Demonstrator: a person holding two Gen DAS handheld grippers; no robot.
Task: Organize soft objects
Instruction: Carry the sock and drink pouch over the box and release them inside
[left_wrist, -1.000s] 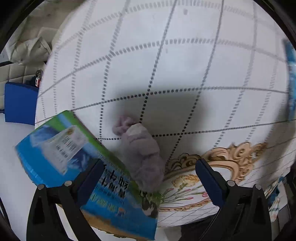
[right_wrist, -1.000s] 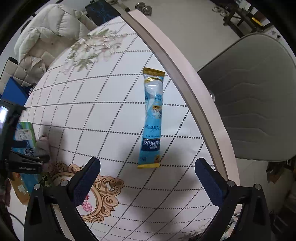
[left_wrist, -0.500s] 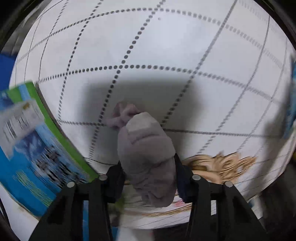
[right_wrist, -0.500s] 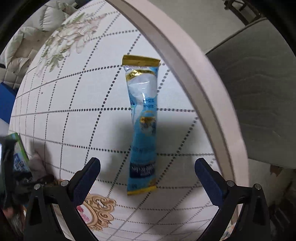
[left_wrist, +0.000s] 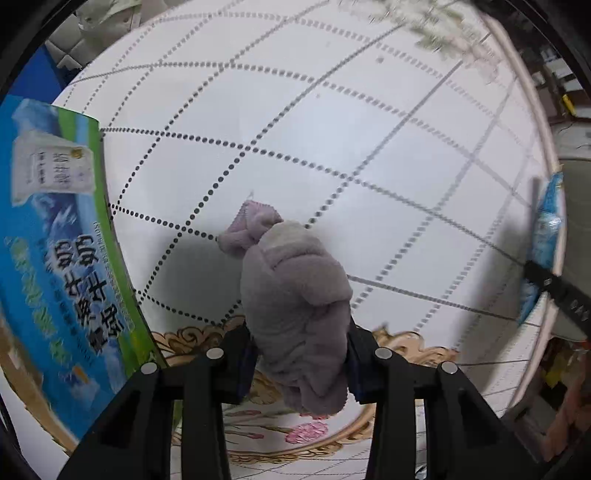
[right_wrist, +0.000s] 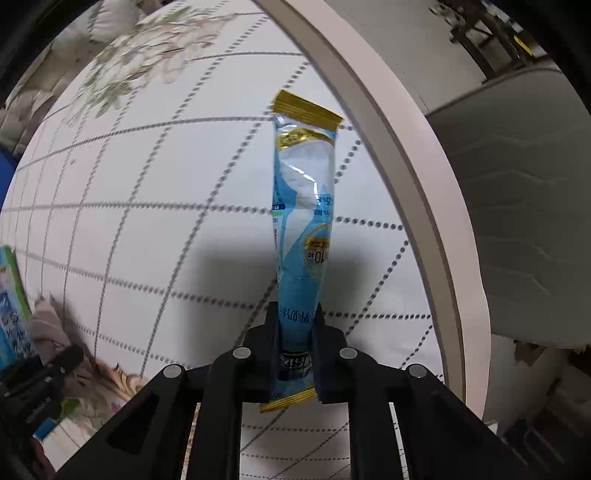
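Note:
My left gripper (left_wrist: 297, 354) is shut on a rolled lilac fleece cloth (left_wrist: 295, 295), whose far end sticks out forward over the white quilted table (left_wrist: 295, 129). My right gripper (right_wrist: 297, 347) is shut on the near end of a long blue sachet with gold ends (right_wrist: 304, 206); the rest of the sachet points away, near the table's right rim. The sachet and right gripper also show at the right edge of the left wrist view (left_wrist: 546, 254). The cloth and left gripper show at the lower left of the right wrist view (right_wrist: 48, 332).
A blue and green carton (left_wrist: 55, 240) lies at the left, close to the cloth. The table's pale rim (right_wrist: 406, 166) runs along the right, with a grey chair (right_wrist: 517, 184) beyond it. A gold ornament print (left_wrist: 406, 343) marks the near tablecloth.
My right gripper came down and shut on the sachet's near end. My left gripper, which shut on the cloth half a second ago, holds it and has turned, so the carton now sits further left.

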